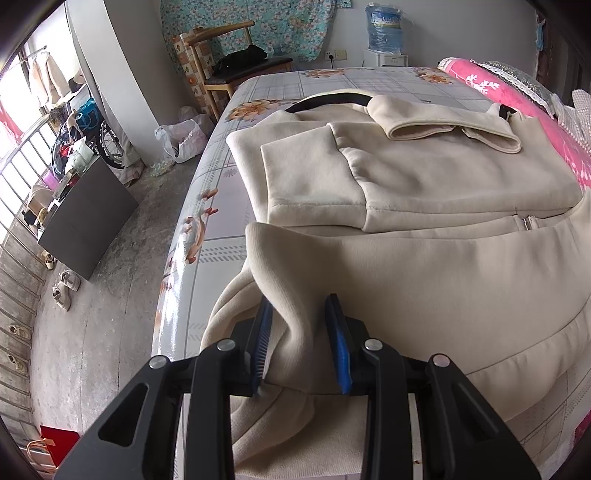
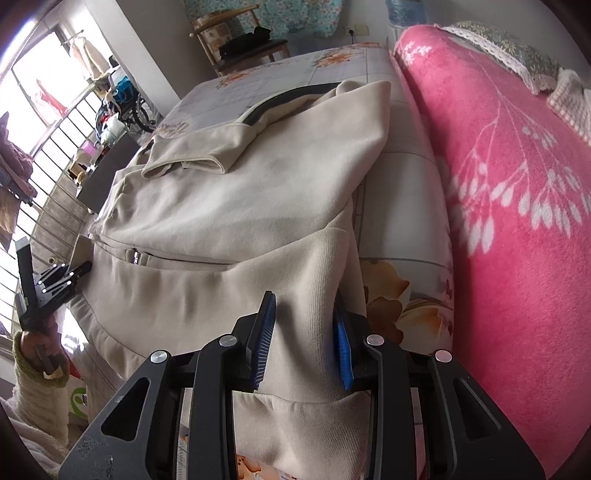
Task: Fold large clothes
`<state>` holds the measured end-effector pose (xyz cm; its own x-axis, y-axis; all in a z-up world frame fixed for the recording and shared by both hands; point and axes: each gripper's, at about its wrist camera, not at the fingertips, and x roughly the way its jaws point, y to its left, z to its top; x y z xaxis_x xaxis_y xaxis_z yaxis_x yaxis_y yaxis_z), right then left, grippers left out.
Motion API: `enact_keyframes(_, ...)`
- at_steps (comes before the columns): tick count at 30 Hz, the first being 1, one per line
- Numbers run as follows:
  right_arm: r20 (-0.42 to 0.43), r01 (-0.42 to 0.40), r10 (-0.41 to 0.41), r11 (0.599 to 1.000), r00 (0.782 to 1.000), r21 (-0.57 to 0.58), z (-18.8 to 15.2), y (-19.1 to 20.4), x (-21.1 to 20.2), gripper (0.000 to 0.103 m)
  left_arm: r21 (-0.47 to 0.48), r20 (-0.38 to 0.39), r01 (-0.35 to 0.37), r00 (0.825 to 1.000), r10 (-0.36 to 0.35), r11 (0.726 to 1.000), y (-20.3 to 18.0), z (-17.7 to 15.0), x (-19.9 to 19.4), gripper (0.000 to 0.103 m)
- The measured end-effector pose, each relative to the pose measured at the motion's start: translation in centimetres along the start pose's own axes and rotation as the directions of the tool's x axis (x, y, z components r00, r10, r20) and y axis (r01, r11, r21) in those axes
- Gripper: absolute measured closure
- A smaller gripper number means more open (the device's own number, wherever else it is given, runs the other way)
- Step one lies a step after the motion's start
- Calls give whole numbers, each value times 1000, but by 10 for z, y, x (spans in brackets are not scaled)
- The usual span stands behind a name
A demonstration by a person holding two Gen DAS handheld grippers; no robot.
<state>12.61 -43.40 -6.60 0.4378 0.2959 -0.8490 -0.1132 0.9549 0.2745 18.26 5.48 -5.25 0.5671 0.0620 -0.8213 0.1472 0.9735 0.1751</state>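
A cream zip-up jacket (image 1: 424, 184) lies on the floral tablecloth (image 1: 221, 184), its sleeves folded across the body and its dark-lined collar at the far end. My left gripper (image 1: 300, 317) is shut on the near left part of the jacket's ribbed hem and lifts it. My right gripper (image 2: 303, 314) is shut on the near right part of the same hem (image 2: 310, 280). The jacket (image 2: 240, 192) fills the right wrist view, where the left gripper (image 2: 55, 284) also shows at the left edge, held by a hand.
A pink flowered blanket (image 2: 498, 184) lies along the right of the table. A wooden chair (image 1: 229, 66) and a water bottle (image 1: 384, 29) stand beyond the far end. The table's left edge drops to a concrete floor (image 1: 110, 277) with shoes and a dark box (image 1: 88, 218).
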Motion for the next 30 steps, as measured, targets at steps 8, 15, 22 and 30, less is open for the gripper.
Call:
enact_keyframes(8,-54,-129,134,987,989,96,0,-17,-1,71,0,1,4,1000,-4,1000,0,0,0,74)
enact_keyframes(15,-88,-71,74,997,993,38,-3,-8,-3,71,-2,5,9,1000,-9,1000,0,-1,0,74)
enact_keyframes(22,-57,108,-114,989,992,-100,-3,21,5,74,-9,6,14,1000,-14,1000,1,-1,0,74)
enact_keyframes(30,50,307,-304,922,951,-234,-15,54,-4,96,-41,49,32,998,-30,999,6,-1,-2,80)
